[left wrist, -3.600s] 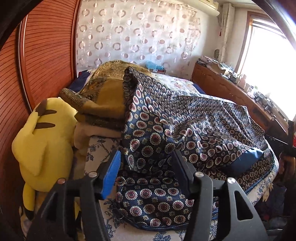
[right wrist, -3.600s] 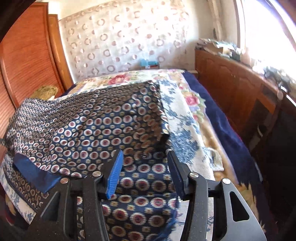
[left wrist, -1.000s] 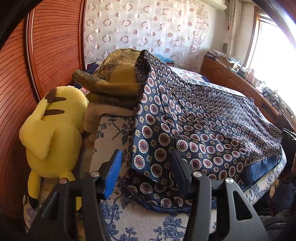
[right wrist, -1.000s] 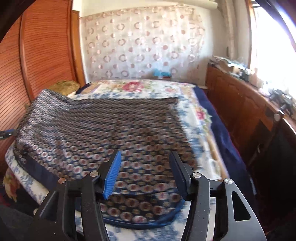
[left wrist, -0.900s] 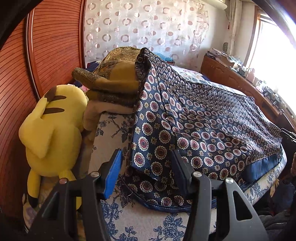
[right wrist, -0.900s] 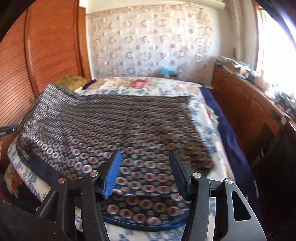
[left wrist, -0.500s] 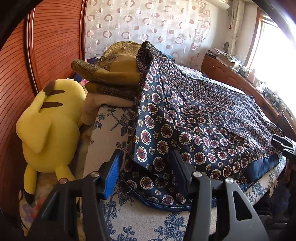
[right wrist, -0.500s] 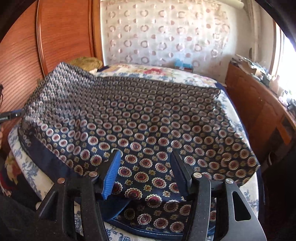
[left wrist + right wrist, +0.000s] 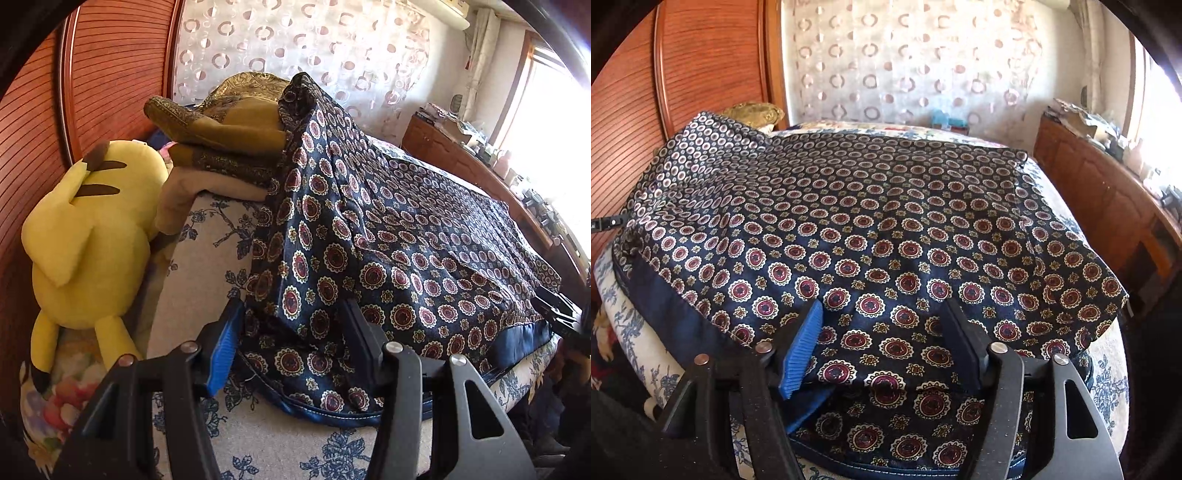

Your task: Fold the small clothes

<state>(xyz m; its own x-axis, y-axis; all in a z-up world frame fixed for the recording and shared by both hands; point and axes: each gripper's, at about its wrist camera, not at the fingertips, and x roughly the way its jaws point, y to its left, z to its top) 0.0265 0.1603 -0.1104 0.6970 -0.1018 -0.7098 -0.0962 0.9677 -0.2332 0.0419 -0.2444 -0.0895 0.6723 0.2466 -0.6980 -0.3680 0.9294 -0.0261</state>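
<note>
Nearest, the right gripper [image 9: 882, 343] sits low over the front hem of the patterned garment [image 9: 871, 236], its jaws having just been opening; cloth lies between them but the pads stand off it. Likewise the left gripper [image 9: 291, 332] has its jaws parted about halfway over the garment's left corner, with folds of cloth between them and no pad pressing on it. Beyond both, the dark blue garment with red medallions lies spread across the bed [image 9: 207, 240], its far left corner draped up over a stack of folded brown blankets [image 9: 229, 129]. Beside that stack, a yellow plush toy [image 9: 88, 229] leans against the wooden wall panel [image 9: 33, 122]. Farthest back hangs a circle-patterned curtain [image 9: 916, 62].
</note>
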